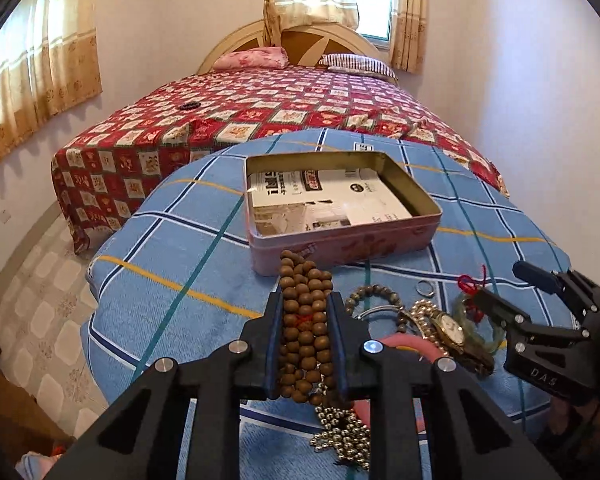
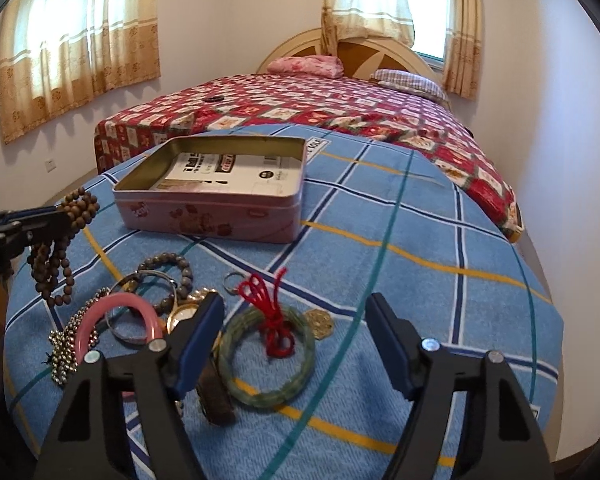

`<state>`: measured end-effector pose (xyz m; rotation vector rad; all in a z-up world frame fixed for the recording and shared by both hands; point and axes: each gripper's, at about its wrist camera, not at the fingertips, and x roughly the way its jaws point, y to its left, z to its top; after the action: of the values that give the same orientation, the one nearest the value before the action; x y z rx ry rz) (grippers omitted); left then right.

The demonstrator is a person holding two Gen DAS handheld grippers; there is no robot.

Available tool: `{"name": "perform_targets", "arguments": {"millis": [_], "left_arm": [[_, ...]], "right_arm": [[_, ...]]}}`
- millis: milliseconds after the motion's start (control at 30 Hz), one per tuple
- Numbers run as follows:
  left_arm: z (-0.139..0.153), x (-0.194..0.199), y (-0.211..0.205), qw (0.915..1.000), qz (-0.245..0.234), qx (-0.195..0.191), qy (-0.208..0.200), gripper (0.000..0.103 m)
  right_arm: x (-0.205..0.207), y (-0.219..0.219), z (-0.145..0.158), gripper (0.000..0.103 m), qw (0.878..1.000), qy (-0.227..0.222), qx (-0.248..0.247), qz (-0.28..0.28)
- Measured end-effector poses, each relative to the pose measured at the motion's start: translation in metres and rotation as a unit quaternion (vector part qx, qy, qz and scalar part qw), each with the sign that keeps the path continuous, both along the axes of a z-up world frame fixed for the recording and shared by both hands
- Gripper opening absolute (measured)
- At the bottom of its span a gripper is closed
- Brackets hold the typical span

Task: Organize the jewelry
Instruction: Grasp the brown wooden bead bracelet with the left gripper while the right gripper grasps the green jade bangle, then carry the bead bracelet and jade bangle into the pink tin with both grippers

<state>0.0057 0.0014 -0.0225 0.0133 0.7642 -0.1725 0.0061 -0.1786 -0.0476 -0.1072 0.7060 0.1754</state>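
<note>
In the left wrist view the left gripper (image 1: 305,312) fills the lower centre of the frame, its two blue-lined fingers drawn in narrow and pressed on a bundle of brown wooden beads (image 1: 306,320) whose loops stick out above the fingertips and trail below them. Just above the beads, in the middle of the frame, an open pink tin (image 1: 340,246) sits on a blue checked blanket (image 1: 172,248), with printed paper (image 1: 328,196) lying flat inside it. Right of the fingers lies the rest of the jewelry: a grey bead bracelet (image 1: 374,294), a small ring (image 1: 424,288), a wristwatch (image 1: 452,328), part of a pink bangle (image 1: 404,344) and, at lower centre, a string of silver beads (image 1: 344,436). The right gripper (image 1: 512,292) reaches in from the right edge. In the right wrist view that same right gripper (image 2: 296,336) stands at bottom centre with its jaws fairly wide and nothing pressed between them; a green bangle (image 2: 266,356) tied with a red cord (image 2: 274,320) lies on the blanket between the fingers, nearer the left one, which overlaps the watch. A gold-coloured pendant (image 2: 320,324) lies just right of the bangle. At the left edge of this view the wooden beads hang from the left gripper, above the blanket. Behind the blanket, in the upper part of both frames, a red patterned bedspread (image 2: 300,104) covers a bed.
</note>
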Motion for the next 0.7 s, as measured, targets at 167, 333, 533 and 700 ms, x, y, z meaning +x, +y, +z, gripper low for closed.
{"name": "perform_targets", "arguments": {"millis": [167,333,533,700], "left_arm": [[-0.007,0.003,0.001,1.0,-0.002,-0.001,0.008,0.022],[-0.01,0.005,0.005,0.9999,0.001,-0.003,0.012,0.022],[-0.002,0.004,0.006,1.0,0.001,-0.004,0.002,0.022],[0.008,0.005,0.006,0.9999,-0.002,-0.002,-0.01,0.022]], "right_arm": [[0.011,0.009,-0.005,0.065,1.0,0.009,-0.015,0.014],[0.017,0.011,-0.016,0.025,0.998,0.04,-0.021,0.037],[0.007,0.005,-0.002,0.003,0.998,0.021,-0.005,0.051],[0.004,0.001,0.021,0.002,0.998,0.002,0.006,0.055]]}}
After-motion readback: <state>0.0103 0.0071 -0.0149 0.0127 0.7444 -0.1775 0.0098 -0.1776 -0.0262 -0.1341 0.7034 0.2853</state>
